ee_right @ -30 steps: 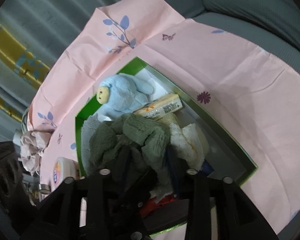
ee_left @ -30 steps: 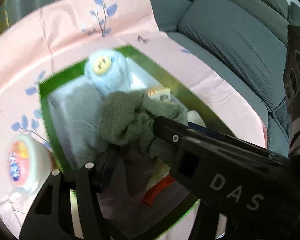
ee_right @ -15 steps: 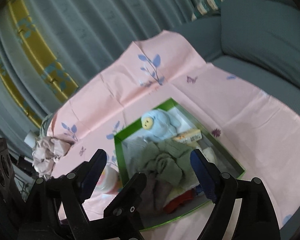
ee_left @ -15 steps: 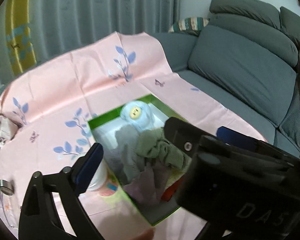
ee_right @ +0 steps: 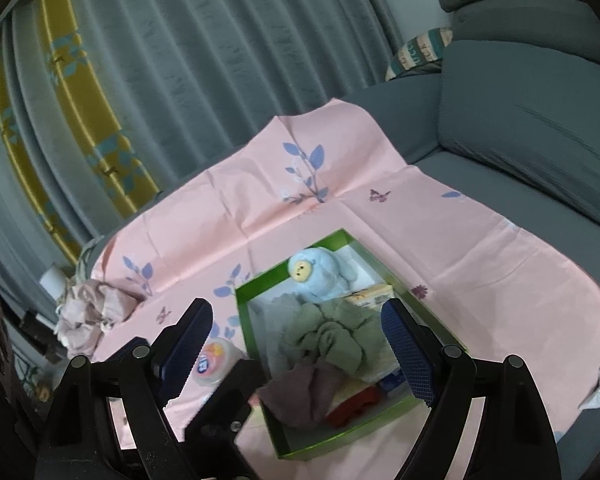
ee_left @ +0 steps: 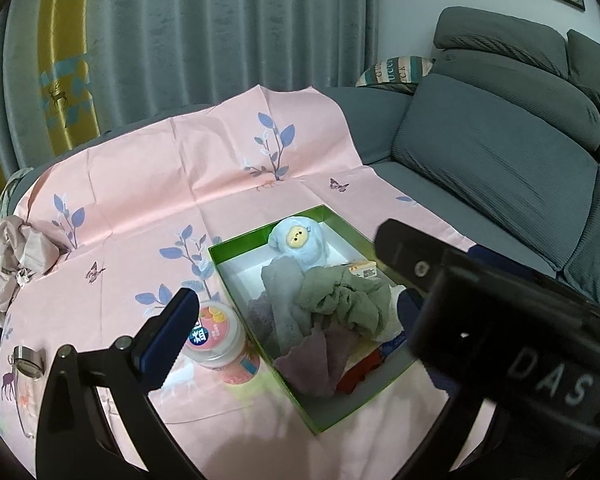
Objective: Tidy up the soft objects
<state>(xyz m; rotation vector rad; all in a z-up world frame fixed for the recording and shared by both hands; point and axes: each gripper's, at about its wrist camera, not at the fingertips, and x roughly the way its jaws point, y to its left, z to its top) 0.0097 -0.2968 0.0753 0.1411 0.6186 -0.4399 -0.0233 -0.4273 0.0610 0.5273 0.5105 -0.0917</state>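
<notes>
Grey sofa [ee_left: 496, 160] draped with a pink leaf-print cloth [ee_left: 172, 184]; teal curtains behind. Green-rimmed rectangular box [ee_left: 324, 426] with a white inside sits on the cloth, long axis running from near-right to far-left in the left wrist view. Light blue plush toy [ee_left: 300, 238] lies at the far end, pale yellow face up toward the camera, body trailing toward the near end. Crumpled olive-green terry towel [ee_left: 348, 300] is piled mid-box, on a grey fuzzy cloth [ee_left: 284, 304]; mauve scalloped cloth [ee_left: 320, 360] at the near end, red piece [ee_left: 360, 372] beside it. Small yellow packet [ee_left: 364, 269] right of the plush. Round lidded tub [ee_left: 214, 336] just outside the box's left wall. Crumpled pale fabric [ee_left: 4, 264] at far left. Left gripper [ee_left: 284, 292] jaws opening, wide apart, nothing between. Right gripper [ee_right: 296, 344] jaws spread wide, empty, above the box.
</notes>
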